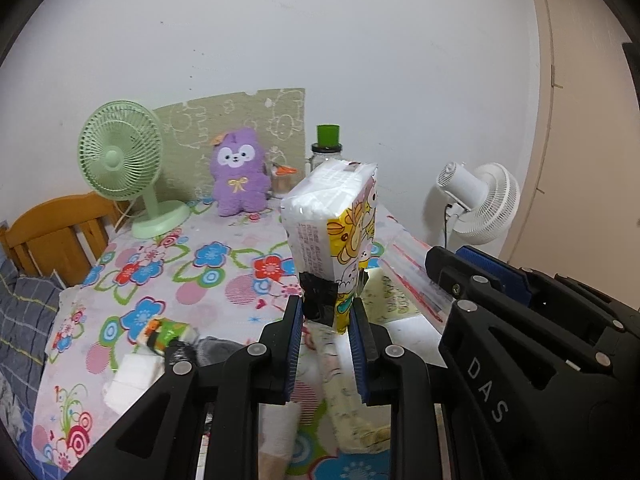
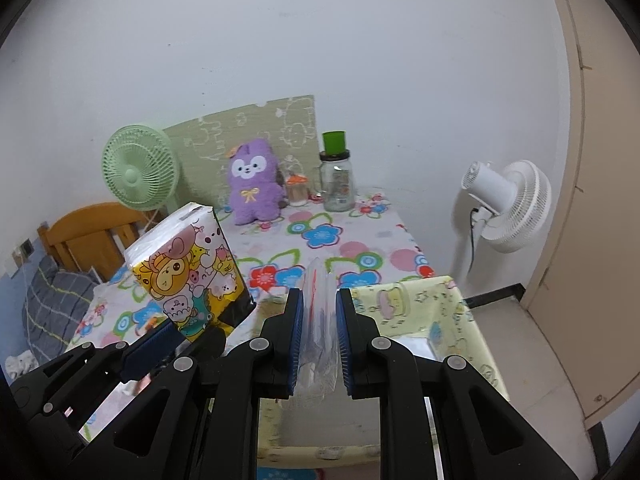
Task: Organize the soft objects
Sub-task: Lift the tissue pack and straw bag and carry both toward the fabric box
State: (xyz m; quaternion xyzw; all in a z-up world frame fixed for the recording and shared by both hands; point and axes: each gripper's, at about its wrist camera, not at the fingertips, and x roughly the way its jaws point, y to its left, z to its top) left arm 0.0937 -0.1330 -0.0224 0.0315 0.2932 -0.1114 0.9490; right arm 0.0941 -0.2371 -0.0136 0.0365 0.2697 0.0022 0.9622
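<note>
My left gripper (image 1: pixel 325 312) is shut on the lower end of a tissue pack (image 1: pixel 334 224) with yellow cartoon print, held upright above the table; the pack also shows at the left of the right wrist view (image 2: pixel 188 268). My right gripper (image 2: pixel 318 308) is shut on a clear zip bag (image 2: pixel 318 320) with a red seal line, held over a pale yellow fabric storage box (image 2: pixel 432 312). The bag shows to the right in the left wrist view (image 1: pixel 412 276). A purple plush toy (image 1: pixel 239 172) sits at the back of the table.
The flowered tablecloth (image 1: pixel 180 272) holds a green desk fan (image 1: pixel 120 160), a glass jar with a green lid (image 2: pixel 338 176) and a small orange-lidded jar (image 2: pixel 297 192). A small green packet (image 1: pixel 166 332) and white tissues (image 1: pixel 128 380) lie near the front. A white fan (image 2: pixel 508 204) stands right.
</note>
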